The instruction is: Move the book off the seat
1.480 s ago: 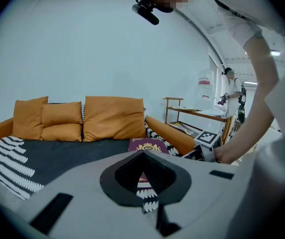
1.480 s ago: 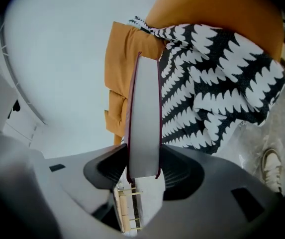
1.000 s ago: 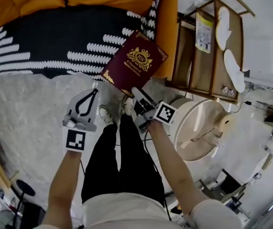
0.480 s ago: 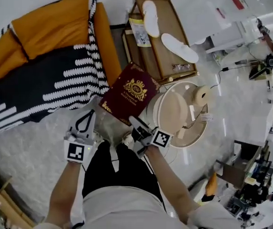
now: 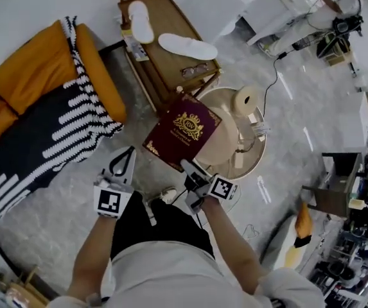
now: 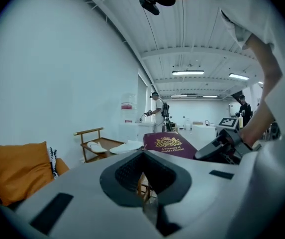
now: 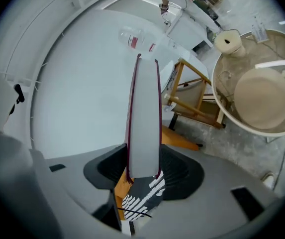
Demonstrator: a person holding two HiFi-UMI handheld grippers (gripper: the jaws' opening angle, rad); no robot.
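Right tool (image 5: 187, 167) clamps book (image 5: 184, 130); left tool (image 5: 130, 152) closed, empty.

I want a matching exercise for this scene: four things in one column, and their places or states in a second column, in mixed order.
Things:
1. dark red hardcover book with gold crest
2. pair of white slippers
3. black-and-white patterned blanket
4. left gripper

Places or states:
A. on the wooden stand
B. shut, holding nothing
C. clamped in the right gripper
D. draped over the orange seat

Pairs: 1-C, 2-A, 3-D, 4-B.
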